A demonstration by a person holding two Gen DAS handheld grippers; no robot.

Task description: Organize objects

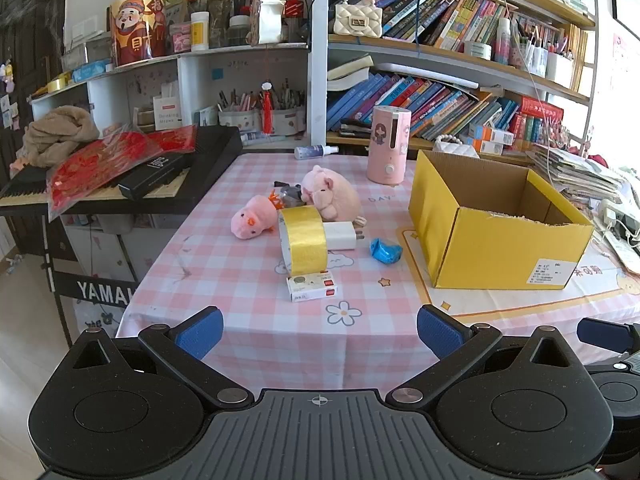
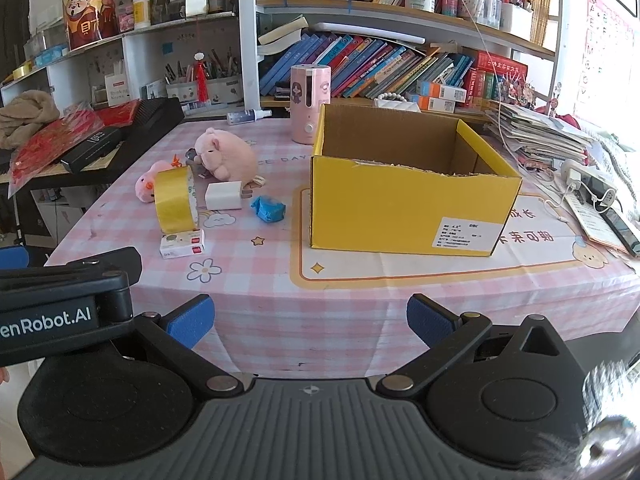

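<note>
An open yellow cardboard box point(image 1: 500, 248) point(image 2: 400, 208) stands on the pink checked tablecloth point(image 1: 248, 320) point(image 2: 280, 292). Left of it lie a gold tape roll point(image 1: 303, 240) point(image 2: 175, 196), a white charger point(image 1: 342, 235) point(image 2: 224, 196), a blue wrapped lump point(image 1: 385, 250) point(image 2: 268, 208), a small white carton point(image 1: 312, 288) point(image 2: 183, 243), a pink pig plush point(image 1: 330, 192) point(image 2: 226, 156) and a smaller pink plush point(image 1: 252, 222) point(image 2: 146, 186). My left gripper point(image 1: 320, 332) and right gripper point(image 2: 310, 320) hover open and empty at the table's near edge, side by side.
A pink cylindrical appliance point(image 1: 388, 144) point(image 2: 310, 104) and a small spray bottle point(image 1: 316, 152) stand behind the objects. A keyboard point(image 1: 120, 184) piled with red packets borders the table's left. Stacked papers and a power strip point(image 2: 592, 184) crowd the right side. Bookshelves rise behind.
</note>
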